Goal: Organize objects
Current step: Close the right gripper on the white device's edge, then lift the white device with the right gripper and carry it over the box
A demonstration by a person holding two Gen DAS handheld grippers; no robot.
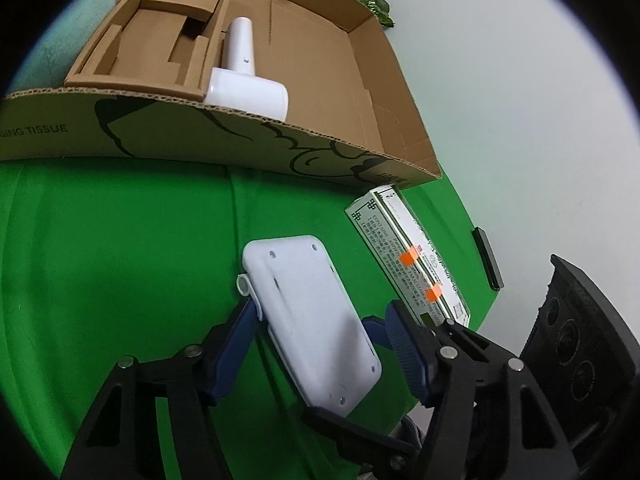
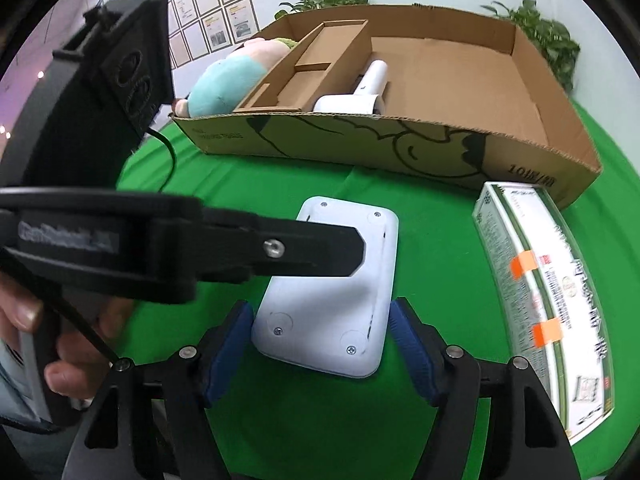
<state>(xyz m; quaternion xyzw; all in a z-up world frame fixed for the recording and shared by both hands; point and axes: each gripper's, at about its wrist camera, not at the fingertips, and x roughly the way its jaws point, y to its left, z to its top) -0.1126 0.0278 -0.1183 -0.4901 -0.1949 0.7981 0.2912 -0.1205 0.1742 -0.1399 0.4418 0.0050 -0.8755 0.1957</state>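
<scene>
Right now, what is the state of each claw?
Left claw: around the white device, grip cannot be told.
Right claw: closed on the white device.

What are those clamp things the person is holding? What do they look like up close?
Each is a hand-held tool of black plastic. The right gripper and left gripper both end in two fingers with ribbed blue pads, joined by angular black struts with silver bolts. On the left gripper, seen from the right wrist, a black cable trails from its body, and a faint, blurred white wordmark runs along its side.
</scene>
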